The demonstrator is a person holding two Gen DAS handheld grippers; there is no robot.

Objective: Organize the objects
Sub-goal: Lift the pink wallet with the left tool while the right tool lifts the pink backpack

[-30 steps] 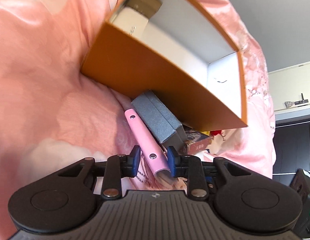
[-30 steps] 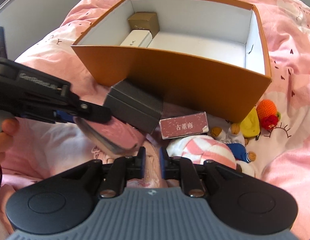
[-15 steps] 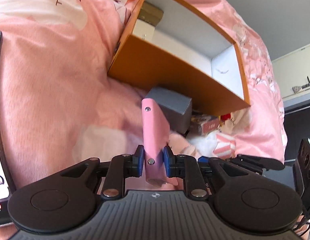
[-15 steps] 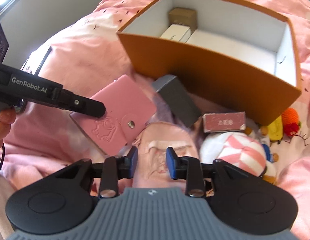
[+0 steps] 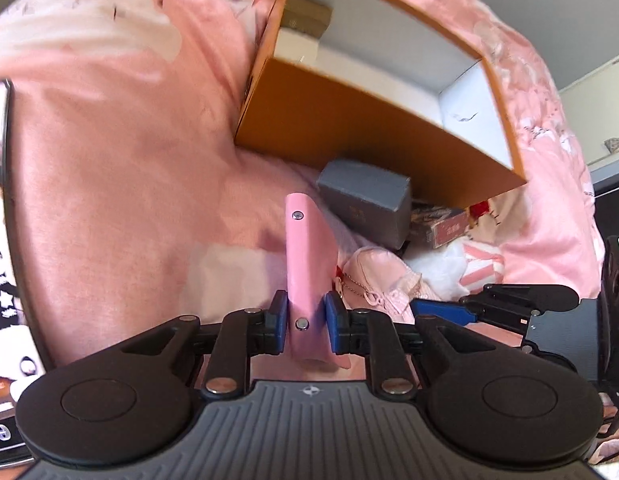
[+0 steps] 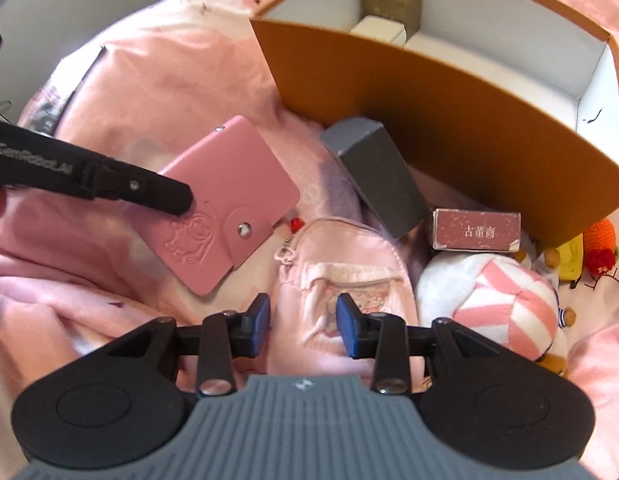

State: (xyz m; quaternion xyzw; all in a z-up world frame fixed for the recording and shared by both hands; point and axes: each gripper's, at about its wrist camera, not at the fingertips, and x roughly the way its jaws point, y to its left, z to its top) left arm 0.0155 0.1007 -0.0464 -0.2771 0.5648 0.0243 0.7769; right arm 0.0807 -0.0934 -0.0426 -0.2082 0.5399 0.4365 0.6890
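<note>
Left wrist view: we see the left tongs (image 5: 302,322) clenched on the pink wallet (image 5: 307,256), gripped by its near end and standing on edge. A second ago the pads were apart around it on the bed; now it is lifted clear, so pickup looks done and we judge the next step is carrying it to the orange box (image 5: 373,120), far and right. The grey box (image 5: 365,204) lies against the orange wall, beyond the wallet. Right wrist view: the right tongs (image 6: 303,326) are released, wider than a second ago, nothing pinched; they hover over the pink pouch (image 6: 341,264), pads not pressing it. The wallet is at left under the other tongs' finger, near the grey box. The red card box (image 6: 475,230) and striped plush (image 6: 505,300) are at right on the pink bedding (image 6: 157,80), still to be sorted.
</note>
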